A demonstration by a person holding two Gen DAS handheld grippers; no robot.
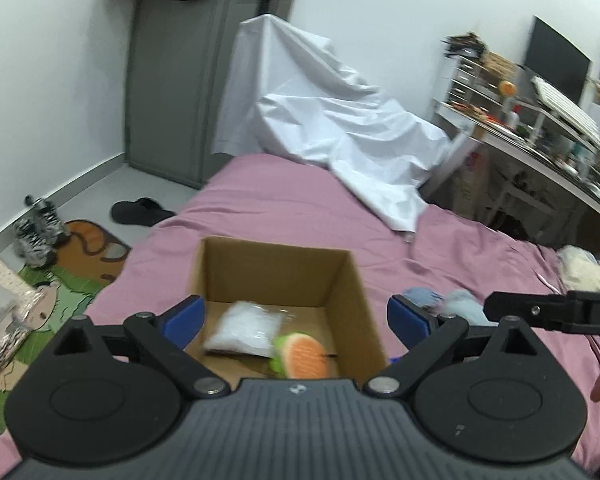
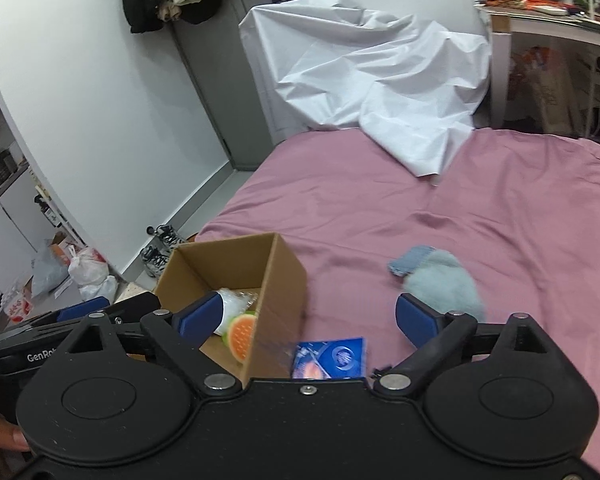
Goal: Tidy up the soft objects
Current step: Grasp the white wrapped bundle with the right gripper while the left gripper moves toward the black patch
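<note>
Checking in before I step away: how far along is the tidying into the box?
Done: a white packet and an orange-green toy lie in the cardboard box. In hand: nothing. Left: the blue fuzzy sock and a blue packet on the bed.

blue packet (image 2: 329, 358): blurred, lower edge hidden by gripper body | burger toy (image 1: 302, 355): blurred, partly hidden

Box (image 2: 236, 280) on bed (image 2: 500, 208), pouch (image 1: 244, 330) inside, mitten (image 2: 444, 280) right of box

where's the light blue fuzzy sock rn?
Light blue fuzzy sock lies on the pink bedsheet, right of the cardboard box, just beyond the right gripper.
</note>
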